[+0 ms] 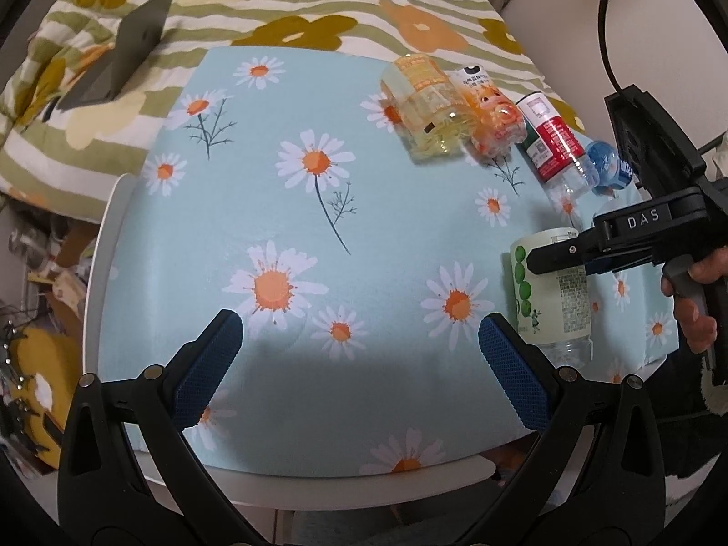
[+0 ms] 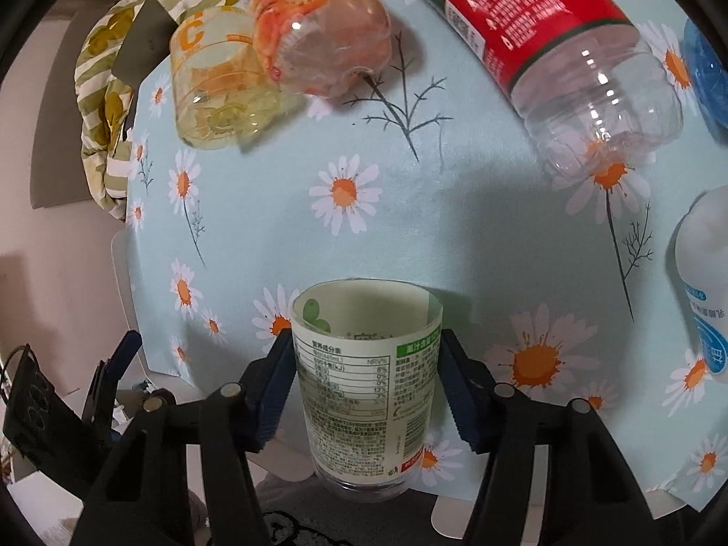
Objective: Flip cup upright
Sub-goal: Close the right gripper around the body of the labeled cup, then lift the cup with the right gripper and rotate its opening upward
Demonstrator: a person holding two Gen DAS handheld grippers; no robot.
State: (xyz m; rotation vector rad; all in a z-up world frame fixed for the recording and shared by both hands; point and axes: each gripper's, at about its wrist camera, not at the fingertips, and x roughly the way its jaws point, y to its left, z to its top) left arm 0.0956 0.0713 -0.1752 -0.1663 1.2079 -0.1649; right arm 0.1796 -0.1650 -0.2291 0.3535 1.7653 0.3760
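Blue-padded fingers [image 2: 273,391] of the right gripper [image 2: 366,384] press on both sides of the cup [image 2: 364,391], a cut-off bottle with a pale green label and a clear base, so this gripper is clamped on it. From the right wrist view the cup's open mouth points away from the camera toward the middle of the table and its clear base hangs over the near edge of the daisy-print cloth [image 2: 386,209]. From the left wrist view the same cup [image 1: 553,291] sits near the right edge of the cloth [image 1: 318,227], with the right gripper [image 1: 553,257] reaching in from the right and a hand [image 1: 696,300] on its trigger. Whether the cup rests on the cloth or is lifted just off it cannot be told. The left gripper [image 1: 359,332] hovers over the near part of the cloth with its jaws spread wide and nothing between them. Four other cut bottle cups lie on their sides along the far right of the cloth: one yellow cup [image 1: 425,111], one orange cup [image 1: 491,111] touching it, one red-labelled cup [image 1: 557,148] just beside that, and one blue cup [image 1: 607,168] at the edge. A white bottle [image 2: 705,314] shows at the right margin of the right wrist view. Behind the table lies a striped floral quilt [image 1: 318,4] with a grey laptop [image 1: 123,54] on it. Between the cup and the row of four the cloth is bare.
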